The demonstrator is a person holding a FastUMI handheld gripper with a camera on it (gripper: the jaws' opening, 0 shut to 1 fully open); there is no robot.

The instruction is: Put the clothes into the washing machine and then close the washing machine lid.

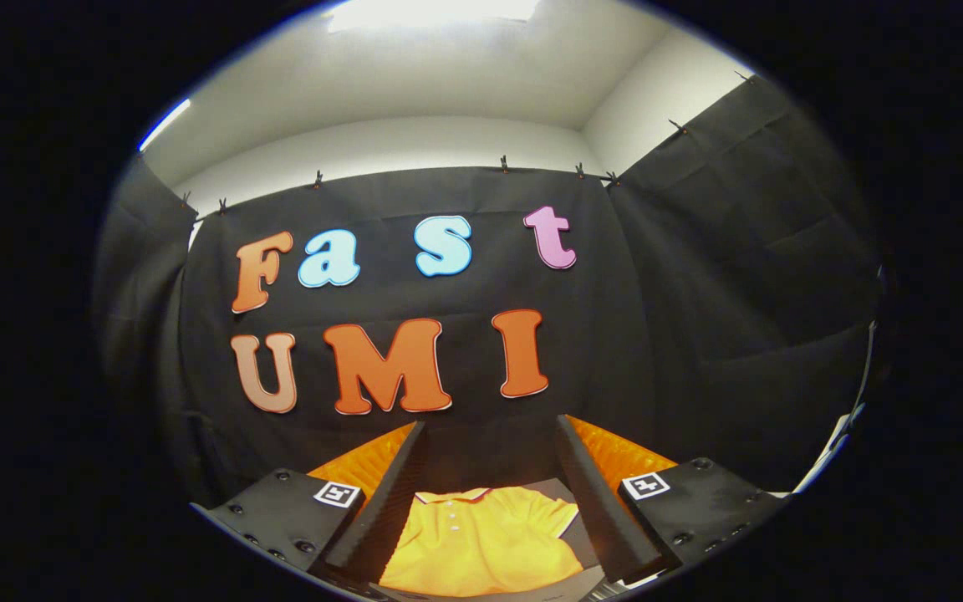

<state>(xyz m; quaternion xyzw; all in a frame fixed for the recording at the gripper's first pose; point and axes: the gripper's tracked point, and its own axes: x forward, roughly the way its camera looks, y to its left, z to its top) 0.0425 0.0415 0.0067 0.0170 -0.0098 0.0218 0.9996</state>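
Black cloth [615, 334] hangs on clips across the back and both sides of the booth, with pale wall [381, 142] and a bright ceiling light [431, 12] above it. Gripper [490, 435] is held high and about level, aimed straight at the cloth wall, so the work surface shows low between the fingers. Fingers [385, 493] stand wide apart, splayed outward toward their bases, with nothing between them in contact; they grip nothing. Each finger mount carries a small square marker tag [337, 493]. Yellow shirt [481, 539] lies flat below, seen through the gap between the two fingers, collar with a dark trim and a row of small buttons turned toward the cloth wall. Shirt rests on a dark grey tabletop [561, 489], apart from both fingers. Far right, past the cloth, a pale strip of something too small to tell.
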